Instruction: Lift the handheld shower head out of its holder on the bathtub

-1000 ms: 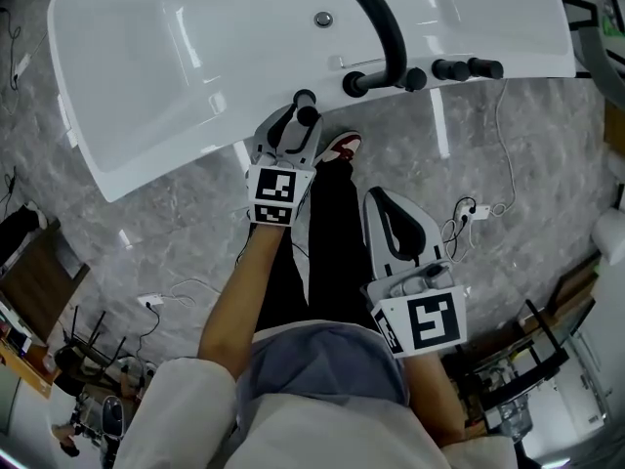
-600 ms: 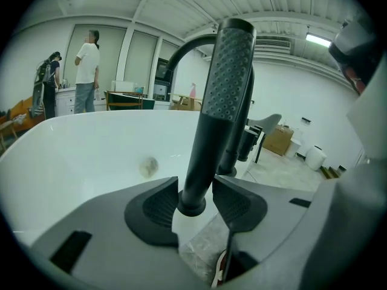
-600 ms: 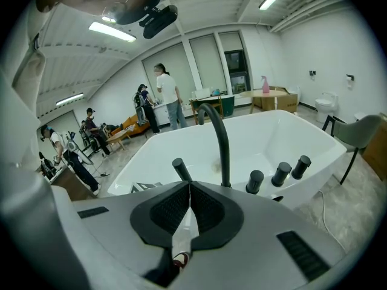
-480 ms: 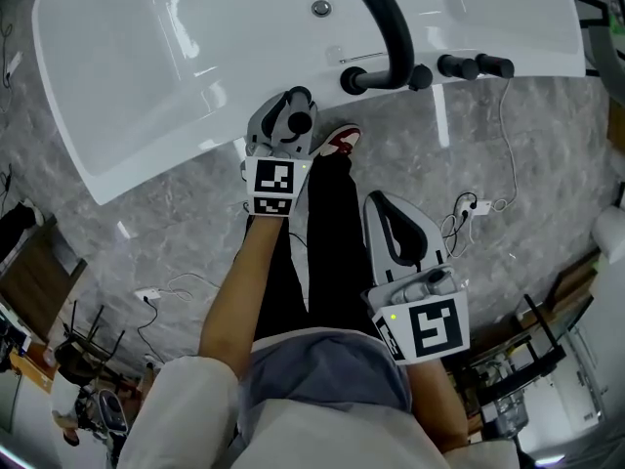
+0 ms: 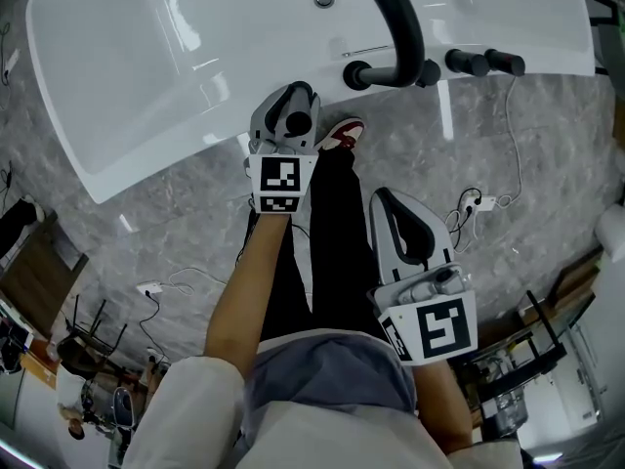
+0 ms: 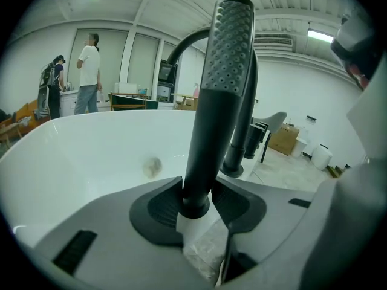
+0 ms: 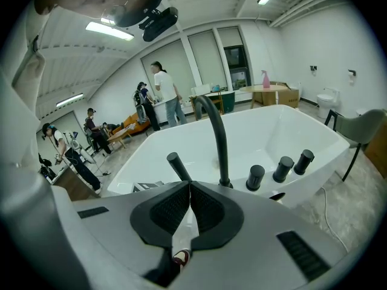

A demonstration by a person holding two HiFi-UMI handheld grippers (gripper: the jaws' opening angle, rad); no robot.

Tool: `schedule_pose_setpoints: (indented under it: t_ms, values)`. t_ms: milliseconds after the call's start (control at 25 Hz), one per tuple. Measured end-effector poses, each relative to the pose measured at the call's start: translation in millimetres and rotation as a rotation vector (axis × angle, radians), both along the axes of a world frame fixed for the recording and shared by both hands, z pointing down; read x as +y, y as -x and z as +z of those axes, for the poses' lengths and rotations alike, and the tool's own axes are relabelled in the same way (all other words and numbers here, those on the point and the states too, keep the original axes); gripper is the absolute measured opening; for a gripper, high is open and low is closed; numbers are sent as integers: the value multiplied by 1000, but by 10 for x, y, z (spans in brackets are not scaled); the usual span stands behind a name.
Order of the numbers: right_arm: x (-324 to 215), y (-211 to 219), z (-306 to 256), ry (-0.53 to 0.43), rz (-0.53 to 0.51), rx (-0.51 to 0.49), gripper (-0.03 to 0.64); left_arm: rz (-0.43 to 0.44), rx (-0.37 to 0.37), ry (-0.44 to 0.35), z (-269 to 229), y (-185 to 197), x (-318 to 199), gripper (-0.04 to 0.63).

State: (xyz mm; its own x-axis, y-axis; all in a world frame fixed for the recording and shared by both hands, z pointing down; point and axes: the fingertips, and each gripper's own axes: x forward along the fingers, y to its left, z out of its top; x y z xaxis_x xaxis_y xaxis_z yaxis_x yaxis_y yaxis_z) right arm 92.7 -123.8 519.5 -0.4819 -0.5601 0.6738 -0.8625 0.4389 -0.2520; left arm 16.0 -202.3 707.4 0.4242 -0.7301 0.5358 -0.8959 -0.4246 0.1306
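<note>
The black handheld shower head [image 6: 225,65] stands upright between the pads of my left gripper [image 6: 196,199], which is shut on the lower end of its handle. In the head view the left gripper [image 5: 291,115] holds the shower head [image 5: 298,120] just off the rim of the white bathtub [image 5: 146,86], over the marble floor. The handle's bottom end shows free at the jaws. My right gripper [image 5: 407,225] hangs lower right beside the person's leg, shut with nothing in it. In the right gripper view its pads [image 7: 208,207] meet, and the shower head [image 7: 178,165] shows beyond them.
A black curved faucet spout [image 5: 395,27] and three black knobs [image 5: 467,63] stand on the tub rim right of the left gripper. A white cable and plug [image 5: 479,203] lie on the floor. People [image 7: 163,89] stand far behind the tub.
My left gripper has drawn back from the tub rim toward the person, carrying the shower head with it. The right gripper has stayed in place.
</note>
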Motion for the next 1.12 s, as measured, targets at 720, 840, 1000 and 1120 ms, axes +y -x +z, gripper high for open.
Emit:
schedule_pose_setpoints:
  t_ms: [720, 840, 1000, 1120]
  values:
    - [77, -26, 9, 1, 24, -22, 20, 39, -49, 24, -8, -7, 11, 141]
    - [77, -12, -12, 0, 28, -27, 20, 41, -47, 42, -14, 1, 20, 140]
    - [56, 10, -36, -4, 31, -36, 20, 43, -53, 59, -24, 17, 40, 140]
    - [50, 6, -32, -4, 35, -41, 20, 43, -52, 66, -24, 21, 54, 140]
